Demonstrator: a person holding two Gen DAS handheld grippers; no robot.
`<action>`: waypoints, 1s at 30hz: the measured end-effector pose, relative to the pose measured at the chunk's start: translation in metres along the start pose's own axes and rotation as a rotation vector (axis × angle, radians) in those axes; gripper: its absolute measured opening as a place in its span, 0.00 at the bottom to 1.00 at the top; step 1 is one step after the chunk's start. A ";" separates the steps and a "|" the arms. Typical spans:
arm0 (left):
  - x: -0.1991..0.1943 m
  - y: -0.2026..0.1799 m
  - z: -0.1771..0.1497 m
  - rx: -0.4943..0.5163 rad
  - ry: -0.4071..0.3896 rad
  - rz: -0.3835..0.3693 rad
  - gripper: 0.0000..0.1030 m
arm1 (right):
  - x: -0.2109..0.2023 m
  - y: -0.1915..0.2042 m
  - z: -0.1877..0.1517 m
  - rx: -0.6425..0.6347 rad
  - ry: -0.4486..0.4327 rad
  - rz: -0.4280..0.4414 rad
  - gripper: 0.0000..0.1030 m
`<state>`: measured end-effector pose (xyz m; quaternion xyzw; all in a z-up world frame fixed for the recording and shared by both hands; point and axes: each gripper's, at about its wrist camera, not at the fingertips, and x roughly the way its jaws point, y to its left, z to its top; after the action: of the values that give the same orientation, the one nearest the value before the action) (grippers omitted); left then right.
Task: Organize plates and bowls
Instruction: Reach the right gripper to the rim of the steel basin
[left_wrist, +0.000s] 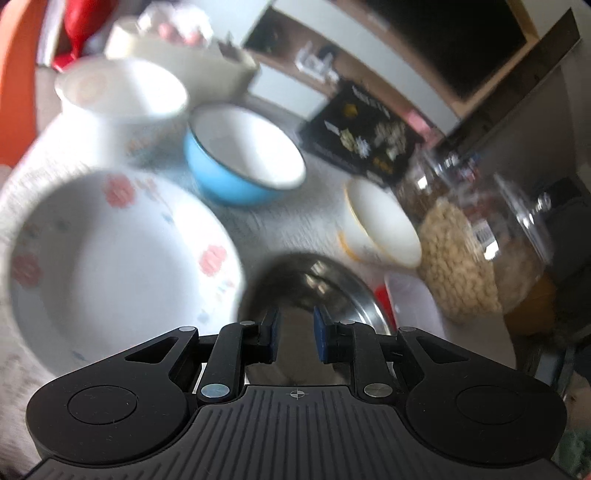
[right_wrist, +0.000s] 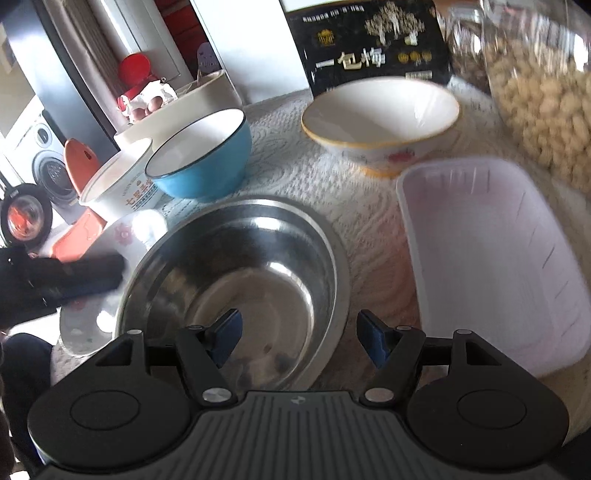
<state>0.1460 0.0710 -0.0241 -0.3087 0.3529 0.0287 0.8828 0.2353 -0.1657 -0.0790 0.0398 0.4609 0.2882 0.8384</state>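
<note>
two tongs over the steel bowl, nothing stacked yet

two tongs hang low above the table. the left tongs (left_wrist: 297, 325) are pinched down to a slit; only the bowl's shine shows through it and nothing seems caught. the right tongs (right_wrist: 299, 325) stand half spread and empty, above the 6 o'clock rim of the steel bowl (right_wrist: 240, 266).

taking that bowl as the dial in the right view: the plate (right_wrist: 122, 236) is at 9 o'clock, tucked against the rim, the blue bowl (right_wrist: 207, 162) at 11, the white bowl (right_wrist: 380, 114) at 1, the tub (right_wrist: 498, 258) at 3. all sit apart on the cloth (right_wrist: 295, 166).

my reading: this is the start, picking a first piece. the next move needs one pad inside a rim and one outside, then a firm squeeze before lifting.

the steel bowl is wide, thin-walled and mirror-slick, so likely slippery. the plate is glazed, shallow, with pink flowers. the blue bowl is deep and glossy with a dark rim. the white bowl flares from a small foot, its edge yellow. the tub is pale ribbed plastic; the cloth is woven and bumpy.
</note>
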 end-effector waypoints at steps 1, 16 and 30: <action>-0.004 0.002 0.003 0.009 -0.019 0.026 0.21 | 0.002 -0.002 -0.002 0.016 0.013 0.013 0.69; 0.020 0.015 0.006 -0.003 0.049 0.066 0.21 | 0.003 0.019 -0.016 0.049 0.138 0.063 0.87; 0.024 0.023 0.005 0.006 0.056 0.078 0.21 | 0.010 0.022 -0.013 0.074 0.141 0.045 1.00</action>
<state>0.1610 0.0886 -0.0484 -0.2928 0.3895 0.0535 0.8716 0.2187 -0.1446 -0.0867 0.0607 0.5280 0.2918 0.7952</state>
